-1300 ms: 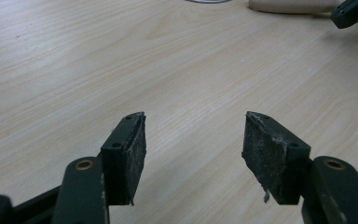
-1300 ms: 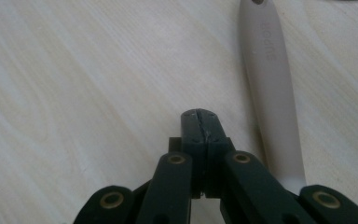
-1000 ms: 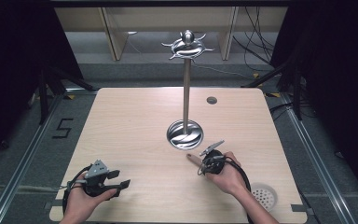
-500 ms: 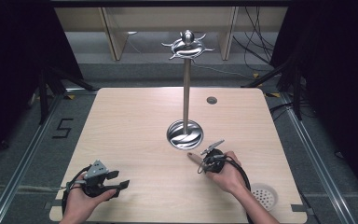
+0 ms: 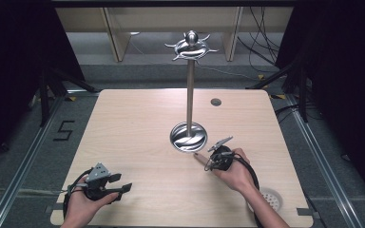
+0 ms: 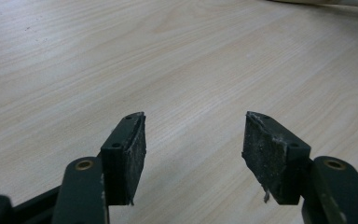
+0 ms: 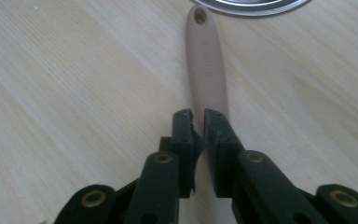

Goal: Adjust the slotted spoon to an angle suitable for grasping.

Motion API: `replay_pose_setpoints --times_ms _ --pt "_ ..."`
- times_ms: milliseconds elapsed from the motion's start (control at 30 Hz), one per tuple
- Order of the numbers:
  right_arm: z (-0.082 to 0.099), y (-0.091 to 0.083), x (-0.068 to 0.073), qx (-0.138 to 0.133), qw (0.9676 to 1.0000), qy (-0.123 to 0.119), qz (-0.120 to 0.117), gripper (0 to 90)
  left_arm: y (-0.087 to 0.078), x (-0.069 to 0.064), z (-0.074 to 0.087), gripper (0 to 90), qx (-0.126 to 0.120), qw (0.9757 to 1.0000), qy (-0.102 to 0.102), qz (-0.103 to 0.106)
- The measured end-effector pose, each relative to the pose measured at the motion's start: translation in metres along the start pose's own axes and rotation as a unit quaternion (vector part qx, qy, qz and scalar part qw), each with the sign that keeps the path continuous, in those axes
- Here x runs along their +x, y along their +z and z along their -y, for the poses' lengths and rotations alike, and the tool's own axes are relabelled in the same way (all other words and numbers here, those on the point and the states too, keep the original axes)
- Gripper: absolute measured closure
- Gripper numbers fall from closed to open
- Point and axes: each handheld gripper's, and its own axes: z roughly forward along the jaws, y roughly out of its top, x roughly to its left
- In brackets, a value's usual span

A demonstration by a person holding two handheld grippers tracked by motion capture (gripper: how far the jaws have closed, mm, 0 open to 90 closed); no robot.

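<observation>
A tall metal stand (image 5: pixel 189 95) with a round shiny base (image 5: pixel 188 136) and a hooked crown rises at the table's middle. A beige utensil handle (image 5: pixel 200 157) with a hole in its end lies flat, pointing at that base (image 7: pixel 251 4). My right gripper (image 5: pixel 207 161) sits over the handle's near part. Its jaws (image 7: pixel 199 122) have just been opening and stand a narrow gap apart, and the handle (image 7: pixel 207 60) runs out from beneath their tips. My left gripper (image 5: pixel 122 189) rests at the table's near left corner, wide open (image 6: pixel 193 140) over bare wood.
The light wooden table (image 5: pixel 133 123) has a small dark round hole (image 5: pixel 216 101) behind the stand. A white perforated disc (image 5: pixel 271 199) lies by the near right corner under the person's forearm. Cables trail from both grippers.
</observation>
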Motion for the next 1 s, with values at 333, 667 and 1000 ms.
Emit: replay_pose_setpoints --times_ms 333,667,1000 --pt "-0.029 0.008 -0.005 0.062 0.9970 -0.045 0.016 69.4 0.001 -0.001 0.001 38.4 -0.008 0.9999 -0.007 0.000" --pt "-0.042 0.023 -0.007 0.105 0.9907 -0.078 0.039 61.1 -0.001 0.000 0.000 38.4 0.000 1.0000 0.000 0.003" --pt "-0.042 0.027 -0.010 0.120 0.9884 -0.088 0.029 61.5 0.000 -0.001 0.001 38.4 -0.004 1.0000 -0.003 0.000"
